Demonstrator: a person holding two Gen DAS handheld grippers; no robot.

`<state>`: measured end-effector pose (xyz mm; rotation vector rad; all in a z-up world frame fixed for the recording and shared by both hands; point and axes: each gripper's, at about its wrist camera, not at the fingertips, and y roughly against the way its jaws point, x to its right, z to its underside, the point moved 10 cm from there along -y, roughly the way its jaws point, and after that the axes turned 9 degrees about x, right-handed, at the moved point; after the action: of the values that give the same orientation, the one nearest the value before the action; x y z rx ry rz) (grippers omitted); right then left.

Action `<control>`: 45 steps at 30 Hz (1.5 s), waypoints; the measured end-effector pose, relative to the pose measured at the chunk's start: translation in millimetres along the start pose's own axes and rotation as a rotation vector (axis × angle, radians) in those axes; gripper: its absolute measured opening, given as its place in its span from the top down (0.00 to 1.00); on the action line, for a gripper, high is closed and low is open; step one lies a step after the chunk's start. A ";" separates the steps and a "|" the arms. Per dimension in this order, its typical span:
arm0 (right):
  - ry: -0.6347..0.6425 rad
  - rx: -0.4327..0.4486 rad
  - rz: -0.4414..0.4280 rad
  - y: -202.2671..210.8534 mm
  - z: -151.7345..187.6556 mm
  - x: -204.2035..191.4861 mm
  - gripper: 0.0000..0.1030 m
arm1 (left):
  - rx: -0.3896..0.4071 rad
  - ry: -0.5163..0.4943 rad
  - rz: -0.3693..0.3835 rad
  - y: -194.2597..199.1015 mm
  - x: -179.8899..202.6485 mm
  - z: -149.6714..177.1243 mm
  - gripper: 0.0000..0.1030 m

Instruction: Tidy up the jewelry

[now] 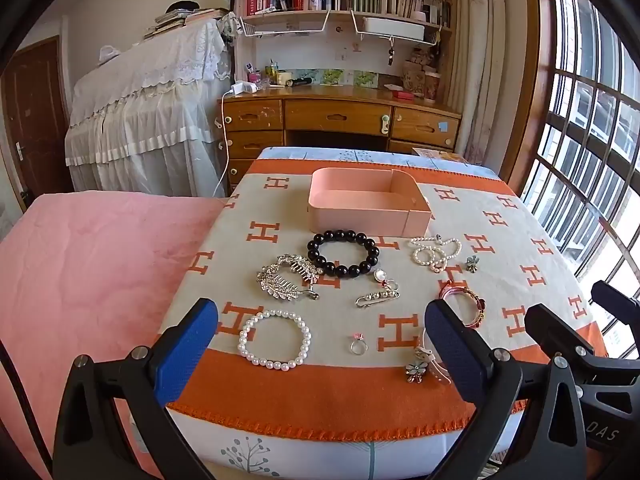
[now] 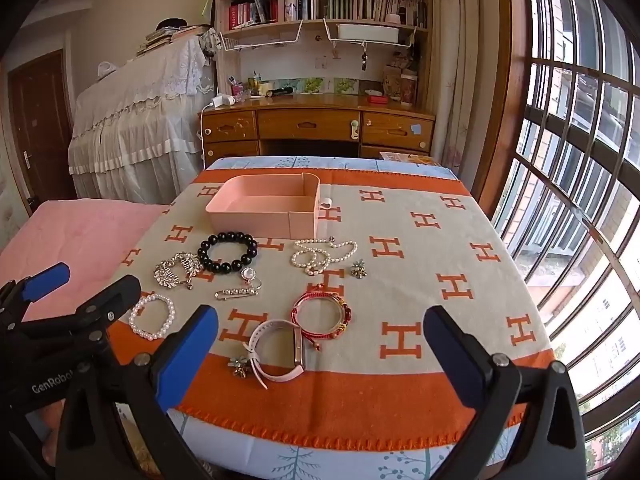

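Hovering side by side over the table's [image 1: 520, 216] near edge, left claw [image 1: 320, 344] and right claw [image 2: 320, 344], both tilted downward, spread wide, empty.

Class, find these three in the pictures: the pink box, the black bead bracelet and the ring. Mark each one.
Pink box [image 1: 360, 216]: left wrist view, on its near outer wall.
Black bead bracelet [image 2: 209, 265]: right wrist view, on a bead at its near left.
Ring [image 1: 357, 346]: left wrist view, on its band.
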<state>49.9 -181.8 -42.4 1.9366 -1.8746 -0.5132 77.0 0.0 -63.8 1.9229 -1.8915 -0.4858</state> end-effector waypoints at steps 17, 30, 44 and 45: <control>0.011 -0.001 0.005 -4.2 -0.3 1.8 0.00 | -0.029 0.002 -0.005 -0.6 -2.6 2.2 0.01; 0.014 0.015 -0.012 8.4 -5.7 -5.9 0.00 | -0.027 0.015 0.011 6.6 -6.1 -2.6 0.01; 0.016 0.022 -0.010 11.8 -7.1 -7.4 0.00 | -0.027 0.001 0.013 10.5 -4.2 3.3 0.01; 0.016 0.024 -0.010 12.5 -7.2 -7.0 0.00 | -0.027 0.000 0.012 10.8 -4.3 3.5 0.01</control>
<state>42.7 -174.9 -29.8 1.9605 -1.8702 -0.4793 65.8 4.0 -61.4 1.8931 -1.8863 -0.5046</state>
